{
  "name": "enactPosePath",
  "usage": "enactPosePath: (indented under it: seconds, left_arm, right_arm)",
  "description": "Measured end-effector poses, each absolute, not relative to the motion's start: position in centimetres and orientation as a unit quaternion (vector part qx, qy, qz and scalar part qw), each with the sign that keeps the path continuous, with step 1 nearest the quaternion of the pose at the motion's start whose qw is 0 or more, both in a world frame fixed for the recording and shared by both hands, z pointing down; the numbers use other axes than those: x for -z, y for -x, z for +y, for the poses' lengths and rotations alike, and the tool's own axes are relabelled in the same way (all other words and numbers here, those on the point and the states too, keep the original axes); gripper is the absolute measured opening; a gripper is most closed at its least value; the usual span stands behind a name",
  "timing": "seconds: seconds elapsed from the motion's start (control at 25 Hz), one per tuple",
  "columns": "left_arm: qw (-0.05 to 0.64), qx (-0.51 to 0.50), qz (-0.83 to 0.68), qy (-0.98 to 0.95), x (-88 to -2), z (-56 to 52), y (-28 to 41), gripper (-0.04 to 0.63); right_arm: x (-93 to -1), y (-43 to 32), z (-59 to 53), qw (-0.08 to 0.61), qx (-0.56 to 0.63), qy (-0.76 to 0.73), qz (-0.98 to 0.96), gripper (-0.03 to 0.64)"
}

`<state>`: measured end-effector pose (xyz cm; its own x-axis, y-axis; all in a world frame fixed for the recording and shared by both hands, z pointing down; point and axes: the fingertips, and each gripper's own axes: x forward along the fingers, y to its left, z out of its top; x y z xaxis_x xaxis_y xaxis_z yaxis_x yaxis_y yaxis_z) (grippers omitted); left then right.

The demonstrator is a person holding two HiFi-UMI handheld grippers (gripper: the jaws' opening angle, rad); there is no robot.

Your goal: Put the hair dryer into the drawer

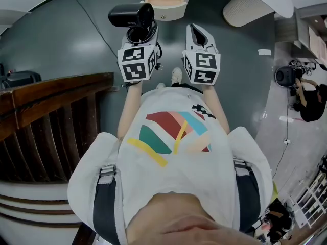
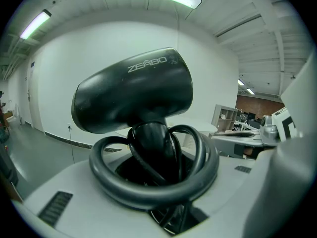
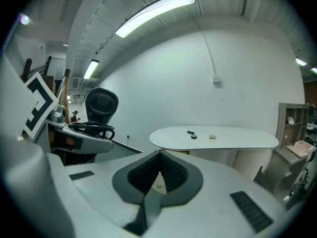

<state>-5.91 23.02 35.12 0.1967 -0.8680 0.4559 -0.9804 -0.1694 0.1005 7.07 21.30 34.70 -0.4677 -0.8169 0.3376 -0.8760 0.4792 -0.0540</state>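
Black plastic fills the left gripper (image 2: pixel 157 165) — its jaws are clamped on the handle of the hair dryer (image 2: pixel 133 90), whose barrel sits crosswise above them, with the cord (image 2: pixel 148 195) looped round the handle in a thick coil. Beside it, the right gripper (image 3: pixel 159 153) has its jaws together with nothing between them. Both are held out over the grey floor (image 1: pixel 76 45) — ahead of them the drawer (image 1: pixel 179 8) stands open, near the dryer but not touching it.
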Motion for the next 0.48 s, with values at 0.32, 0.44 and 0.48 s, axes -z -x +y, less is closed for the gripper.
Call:
enactPosePath:
  seconds: [0.32, 0.44, 0.48]
  left_arm:
    - [0.199, -0.163, -0.626, -0.736, -36.0, 21.0, 5.0, 0.190]
    - [0.202, -0.162, -0.627, -0.735, -36.3, 20.6, 4.8, 0.190]
    - [0.202, -0.160, -0.627, -0.735, -36.3, 20.3, 4.8, 0.190]
  right_arm:
    - [-35.9, -7.6, 18.9, 0.144, -0.121, -0.476, -0.859, 0.011]
    - [-36.0, -7.6, 18.0, 0.138, -0.124, -0.474, -0.861, 0.011]
    - [-36.0, -7.5, 17.6, 0.137, -0.125, -0.474, -0.861, 0.011]
